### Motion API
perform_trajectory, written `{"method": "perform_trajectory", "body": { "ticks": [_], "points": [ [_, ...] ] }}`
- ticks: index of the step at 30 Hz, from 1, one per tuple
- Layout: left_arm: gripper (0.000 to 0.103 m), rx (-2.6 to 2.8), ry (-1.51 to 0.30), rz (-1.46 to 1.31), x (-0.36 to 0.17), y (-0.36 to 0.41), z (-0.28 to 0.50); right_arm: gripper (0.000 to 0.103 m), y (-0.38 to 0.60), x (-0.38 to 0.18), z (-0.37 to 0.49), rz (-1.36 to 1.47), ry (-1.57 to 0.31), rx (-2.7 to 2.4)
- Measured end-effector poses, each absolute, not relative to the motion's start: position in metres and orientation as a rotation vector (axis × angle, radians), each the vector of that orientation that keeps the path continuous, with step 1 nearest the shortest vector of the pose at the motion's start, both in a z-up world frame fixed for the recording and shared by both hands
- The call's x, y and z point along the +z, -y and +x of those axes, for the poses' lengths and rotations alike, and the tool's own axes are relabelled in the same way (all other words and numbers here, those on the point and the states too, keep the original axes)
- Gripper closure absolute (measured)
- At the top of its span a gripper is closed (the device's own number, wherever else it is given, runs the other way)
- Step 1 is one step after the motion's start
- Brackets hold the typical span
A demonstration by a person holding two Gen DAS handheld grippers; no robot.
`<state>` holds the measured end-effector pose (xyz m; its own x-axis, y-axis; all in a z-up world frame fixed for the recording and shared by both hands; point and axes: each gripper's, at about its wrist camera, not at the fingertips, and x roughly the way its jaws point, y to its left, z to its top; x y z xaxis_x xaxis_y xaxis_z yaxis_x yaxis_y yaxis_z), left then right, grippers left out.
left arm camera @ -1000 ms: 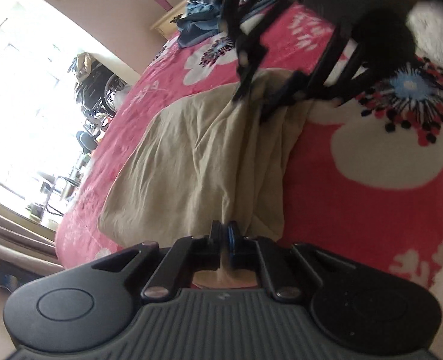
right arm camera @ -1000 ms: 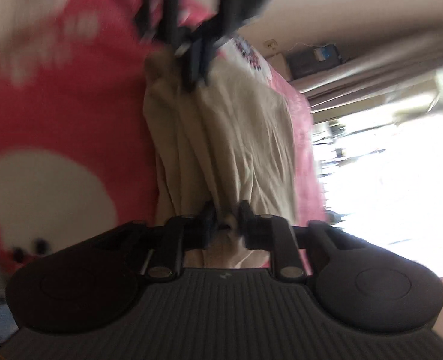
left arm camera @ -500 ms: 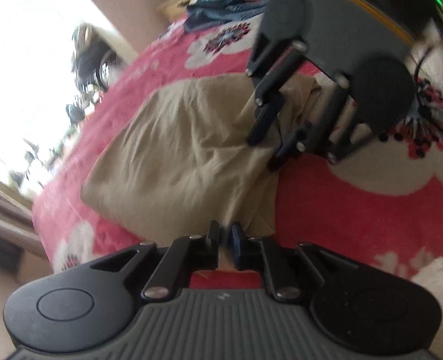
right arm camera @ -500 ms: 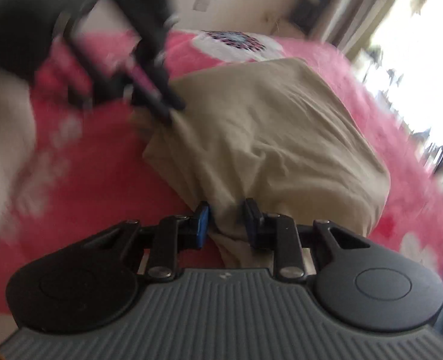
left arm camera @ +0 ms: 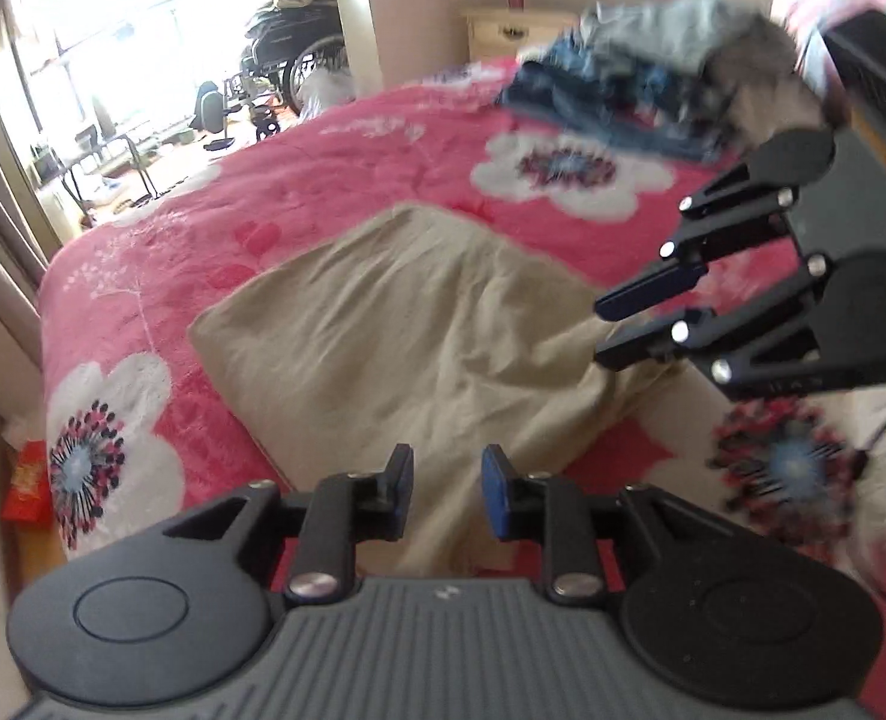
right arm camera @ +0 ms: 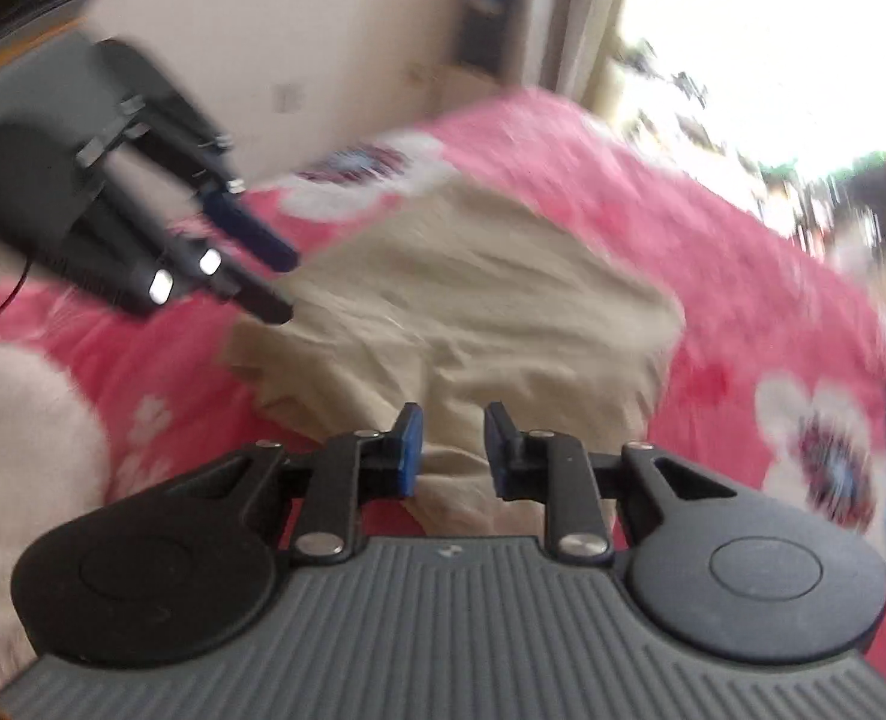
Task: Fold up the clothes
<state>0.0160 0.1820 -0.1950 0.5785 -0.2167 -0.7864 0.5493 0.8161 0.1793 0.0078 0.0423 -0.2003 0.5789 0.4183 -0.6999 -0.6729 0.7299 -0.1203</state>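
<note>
A plush pink blanket (left arm camera: 335, 180) with big white flowers covers the bed; its pile looks thick and fleecy. On it lies the task's thing, a beige garment (left arm camera: 419, 324), thin woven cloth folded into a rough four-sided slab, softly creased all over, with looser bunched layers at the near edge (the right wrist view blurs it, but the same outline shows there (right arm camera: 478, 306)). It sits mid-bed, well apart from a heap of blue and grey clothes (left arm camera: 640, 90) at the far end near a pale wooden cabinet (left arm camera: 517, 30).

The left gripper (left arm camera: 447, 492), matte black with blue pads and a ribbed grey body, hangs above the garment's near edge; its jaws are opening, with a clear gap and no cloth pinched between them. The right gripper (right arm camera: 453, 450), of the same make, hovers over the opposite edge; its jaws are closing, yet still stand apart with nothing clamped. Each gripper shows in the other's view, fingers clear of the fabric.
</note>
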Motion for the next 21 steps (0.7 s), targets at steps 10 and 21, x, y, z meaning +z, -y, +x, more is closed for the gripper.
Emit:
{"method": "perform_trajectory", "body": {
  "ticks": [10,21],
  "points": [
    [0.068,-0.45,-0.873,0.458,-0.196,-0.188,0.005,0.087,-0.023,-0.206,0.022,-0.242,-0.826,0.546],
    [0.062,-0.428,-0.769,0.156,-0.163,-0.169,0.084,0.085,0.027,-0.234,0.05,0.219,-0.958,0.365]
  ]
}}
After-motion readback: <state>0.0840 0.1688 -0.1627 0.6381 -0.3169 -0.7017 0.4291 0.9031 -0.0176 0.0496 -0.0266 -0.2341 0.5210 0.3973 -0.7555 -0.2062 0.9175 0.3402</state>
